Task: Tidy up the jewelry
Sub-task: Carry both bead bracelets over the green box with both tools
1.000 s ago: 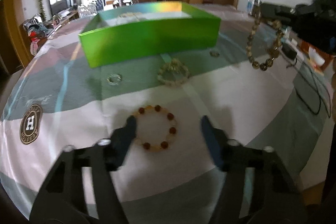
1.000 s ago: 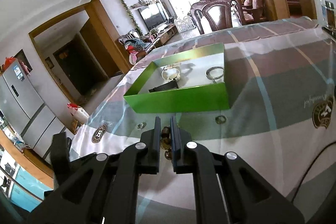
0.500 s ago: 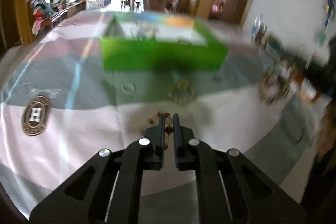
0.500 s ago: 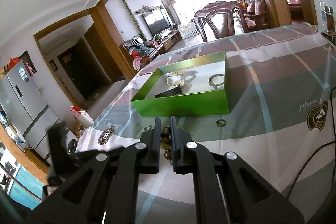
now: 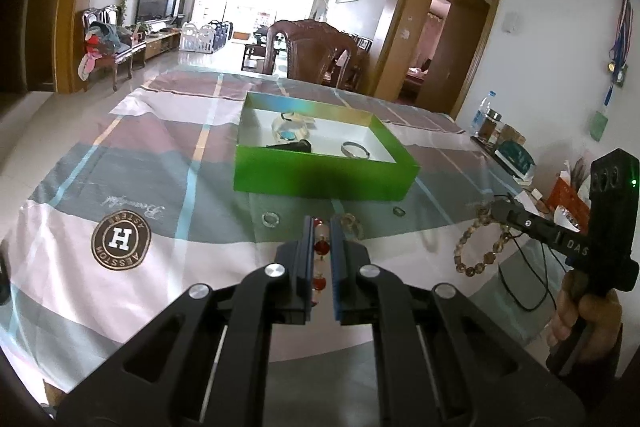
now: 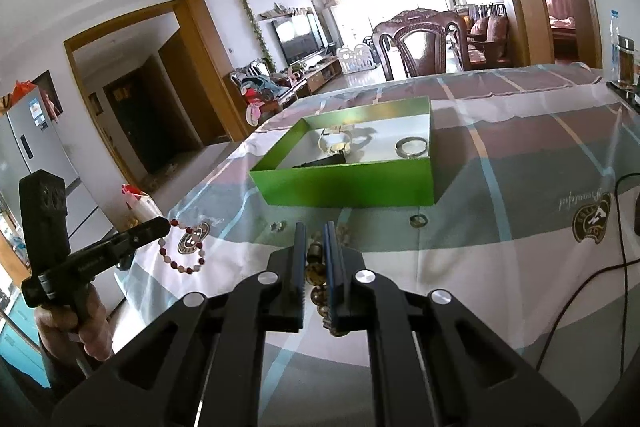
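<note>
My left gripper (image 5: pixel 321 222) is shut on a red-and-white bead bracelet (image 5: pixel 321 247), held off the table. From the right wrist view that bracelet (image 6: pixel 182 247) dangles from the left gripper (image 6: pixel 166 225) at the left. A brown bead bracelet (image 6: pixel 316 271) is clamped in my shut right gripper (image 6: pixel 314 227); in the left wrist view it (image 5: pixel 478 247) hangs at the right. Ahead stands the open green box (image 5: pixel 324 181), holding a pale watch (image 5: pixel 290 131), a silver bangle (image 5: pixel 354 149) and a black item.
On the cloth before the box lie a small ring (image 5: pixel 270 219), a second ring (image 5: pixel 398 211) and a pale bracelet (image 5: pixel 353 223). A black cable (image 6: pixel 592 275) runs along the right side. Bottles and clutter (image 5: pixel 516 155) line the right edge; a wooden chair (image 5: pixel 316 55) stands beyond.
The left gripper shut on the red-and-white bracelet that lay on the cloth and lifted it. The right gripper kept its brown bracelet and shifted slightly.
</note>
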`<state>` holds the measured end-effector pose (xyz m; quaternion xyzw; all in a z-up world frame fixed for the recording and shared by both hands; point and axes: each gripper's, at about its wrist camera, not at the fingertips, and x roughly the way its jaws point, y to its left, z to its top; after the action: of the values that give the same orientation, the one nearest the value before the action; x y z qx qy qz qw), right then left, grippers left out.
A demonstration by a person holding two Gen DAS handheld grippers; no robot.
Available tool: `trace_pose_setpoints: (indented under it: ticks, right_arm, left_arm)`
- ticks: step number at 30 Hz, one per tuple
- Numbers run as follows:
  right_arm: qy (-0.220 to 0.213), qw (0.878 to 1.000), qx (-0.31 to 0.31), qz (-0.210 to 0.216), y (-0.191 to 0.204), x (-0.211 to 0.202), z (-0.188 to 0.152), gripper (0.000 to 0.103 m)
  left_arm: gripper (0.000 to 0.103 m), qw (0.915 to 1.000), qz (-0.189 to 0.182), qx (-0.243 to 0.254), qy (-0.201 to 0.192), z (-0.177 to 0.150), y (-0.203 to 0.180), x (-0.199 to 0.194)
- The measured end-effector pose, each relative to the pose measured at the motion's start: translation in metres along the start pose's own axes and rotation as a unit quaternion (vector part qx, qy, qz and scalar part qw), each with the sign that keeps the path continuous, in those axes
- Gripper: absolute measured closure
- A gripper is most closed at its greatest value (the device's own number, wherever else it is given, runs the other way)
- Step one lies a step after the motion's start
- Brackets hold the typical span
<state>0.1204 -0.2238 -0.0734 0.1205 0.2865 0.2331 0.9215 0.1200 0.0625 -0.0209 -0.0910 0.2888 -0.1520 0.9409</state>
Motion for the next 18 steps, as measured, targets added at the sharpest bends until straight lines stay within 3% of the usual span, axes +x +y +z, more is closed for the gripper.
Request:
trace_pose_setpoints:
  ticks: [18]
  right_arm:
    - [0.007,1.0,0.003,0.001,0.0,0.001,-0.007,0.094]
  left_arm:
    - [0.095,0.9998,0.003,0.005,0.017,-0.014,-0.001,0.017]
